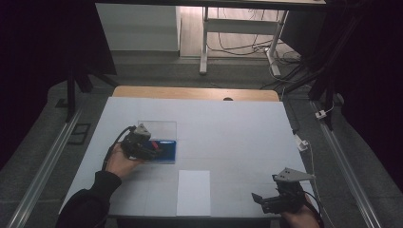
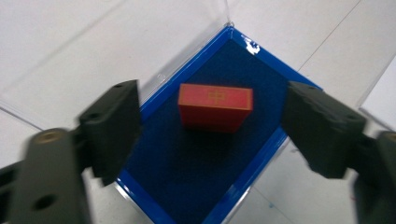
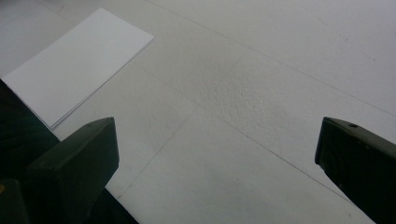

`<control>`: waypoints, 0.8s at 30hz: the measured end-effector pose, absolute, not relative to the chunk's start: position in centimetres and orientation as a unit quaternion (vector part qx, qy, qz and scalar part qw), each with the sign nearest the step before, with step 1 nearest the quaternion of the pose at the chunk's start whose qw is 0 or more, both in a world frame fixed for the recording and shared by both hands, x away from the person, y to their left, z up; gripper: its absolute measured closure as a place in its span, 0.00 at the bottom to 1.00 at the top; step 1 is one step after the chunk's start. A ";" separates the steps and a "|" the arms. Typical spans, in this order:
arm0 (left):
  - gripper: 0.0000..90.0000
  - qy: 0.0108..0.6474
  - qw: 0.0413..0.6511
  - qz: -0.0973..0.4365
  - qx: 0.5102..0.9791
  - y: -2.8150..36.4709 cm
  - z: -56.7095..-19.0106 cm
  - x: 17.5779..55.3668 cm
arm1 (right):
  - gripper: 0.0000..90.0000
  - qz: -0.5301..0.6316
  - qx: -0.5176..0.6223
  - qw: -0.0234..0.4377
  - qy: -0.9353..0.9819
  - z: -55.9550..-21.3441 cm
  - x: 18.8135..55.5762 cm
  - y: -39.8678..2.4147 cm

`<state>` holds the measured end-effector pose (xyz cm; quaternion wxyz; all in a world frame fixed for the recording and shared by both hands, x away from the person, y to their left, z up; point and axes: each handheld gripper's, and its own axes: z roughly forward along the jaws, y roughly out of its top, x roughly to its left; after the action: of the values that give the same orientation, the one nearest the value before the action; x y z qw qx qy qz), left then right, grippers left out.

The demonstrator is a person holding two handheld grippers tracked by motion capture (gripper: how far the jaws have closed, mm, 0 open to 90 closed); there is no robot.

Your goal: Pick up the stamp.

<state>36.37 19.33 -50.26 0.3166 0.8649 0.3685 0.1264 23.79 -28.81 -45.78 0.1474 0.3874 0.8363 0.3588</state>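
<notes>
Red box [image 2: 215, 106], just one, lies flat on the blue floor of one clear case [image 2: 196, 154] with see-through walls. Left tool [image 2: 210, 126] hangs over the case with its two black jaws apart, one on each side of the box, not touching it. One white sheet of paper [image 1: 193, 192] lies on the worktop [image 1: 237, 137] near its front edge. Right tool [image 3: 217, 154], well apart from the case, has its jaws wide apart over bare worktop.
</notes>
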 end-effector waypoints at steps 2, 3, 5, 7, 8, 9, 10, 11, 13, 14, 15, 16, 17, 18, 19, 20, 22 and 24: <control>0.35 0.367 0.316 0.125 0.866 19.4 -50.2 36.6 | 0.00 0.359 0.387 0.147 0.837 -45.8 23.8 -28.8; 0.39 0.367 0.317 0.125 0.865 19.4 -50.2 36.6 | 0.00 0.358 0.386 0.148 0.837 -45.8 23.8 -28.8; 0.44 0.366 0.321 0.119 0.865 19.4 -50.2 36.8 | 0.00 0.359 0.386 0.147 0.837 -45.8 23.8 -28.7; 0.56 0.367 0.321 0.117 0.865 19.3 -50.2 36.9 | 0.00 0.358 0.385 0.147 0.838 -45.8 23.8 -28.7; 0.63 0.364 0.321 0.111 0.868 19.3 -50.2 37.0 | 0.00 0.358 0.384 0.147 0.838 -45.8 23.8 -28.7; 0.63 0.362 0.321 0.109 0.869 19.2 -50.2 37.0 | 0.00 0.358 0.384 0.147 0.838 -45.8 23.8 -28.7; 0.64 0.361 0.317 0.112 0.870 19.1 -50.2 37.0 | 0.00 0.358 0.384 0.146 0.838 -45.8 23.8 -28.7; 0.65 0.359 0.312 0.114 0.872 19.0 -50.1 36.9 | 0.00 0.358 0.384 0.147 0.838 -45.8 23.8 -28.7; 0.65 0.358 0.307 0.121 0.873 18.9 -50.0 36.8 | 0.00 0.358 0.383 0.147 0.839 -45.8 23.8 -28.7; 0.65 0.360 0.307 0.122 0.873 18.8 -50.0 36.8 | 0.00 0.358 0.383 0.147 0.839 -45.8 23.7 -28.7; 0.65 0.361 0.306 0.121 0.872 18.8 -49.9 36.8 | 0.00 0.357 0.382 0.147 0.839 -45.8 23.7 -28.7; 0.65 0.363 0.306 0.122 0.872 18.8 -49.8 36.8 | 0.00 0.357 0.382 0.147 0.839 -45.8 23.7 -28.7; 0.65 0.364 0.310 0.123 0.869 18.9 -49.8 36.7 | 0.00 0.357 0.382 0.147 0.839 -45.8 23.7 -28.7; 0.65 0.366 0.313 0.121 0.868 18.9 -49.7 36.7 | 0.00 0.358 0.380 0.148 0.840 -45.8 23.7 -28.7; 0.65 0.368 0.317 0.120 0.866 19.0 -49.5 36.7 | 0.00 0.358 0.380 0.148 0.840 -45.8 23.7 -28.7; 0.65 0.369 0.319 0.120 0.865 19.1 -49.4 36.7 | 0.00 0.358 0.380 0.148 0.840 -45.8 23.7 -28.7; 0.65 0.372 0.325 0.115 0.862 19.3 -49.3 36.6 | 0.00 0.358 0.380 0.147 0.840 -45.8 23.7 -28.7; 0.65 0.374 0.330 0.114 0.859 19.3 -49.1 36.4 | 0.00 0.358 0.380 0.147 0.840 -45.8 23.7 -28.7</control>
<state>36.44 19.34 -49.05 0.3296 0.8592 0.3743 0.1140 23.67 -28.69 -45.81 0.1472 0.3804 0.8398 0.3584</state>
